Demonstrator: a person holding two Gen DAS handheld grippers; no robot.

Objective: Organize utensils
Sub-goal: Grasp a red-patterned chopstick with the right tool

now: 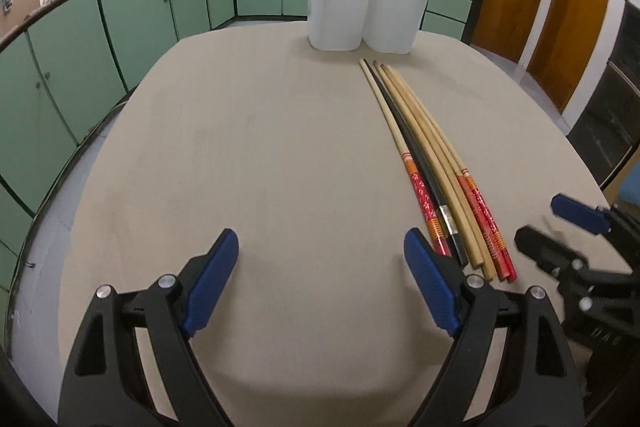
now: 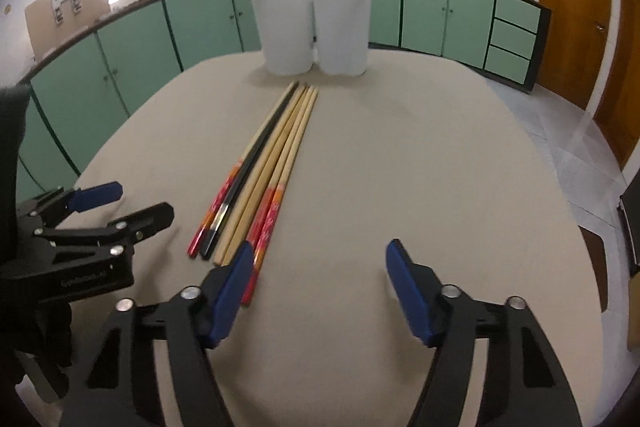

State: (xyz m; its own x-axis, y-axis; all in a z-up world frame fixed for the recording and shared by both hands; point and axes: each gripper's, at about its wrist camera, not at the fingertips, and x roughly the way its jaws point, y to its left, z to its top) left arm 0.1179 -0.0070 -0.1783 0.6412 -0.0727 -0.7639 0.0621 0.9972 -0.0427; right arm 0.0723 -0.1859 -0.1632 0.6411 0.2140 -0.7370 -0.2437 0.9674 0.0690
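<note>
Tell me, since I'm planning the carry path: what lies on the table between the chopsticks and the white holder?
Nothing: in both wrist views, only bare table separates the chopsticks from the white holder.

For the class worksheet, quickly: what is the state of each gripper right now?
Left gripper: open, holding nothing; chopsticks lie beside its right finger.
Right gripper: open, holding nothing.

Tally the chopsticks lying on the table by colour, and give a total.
Red-handled chopsticks: 3
Plain wooden chopsticks: 2
Black chopstick: 1
Total: 6 lying on the table
</note>
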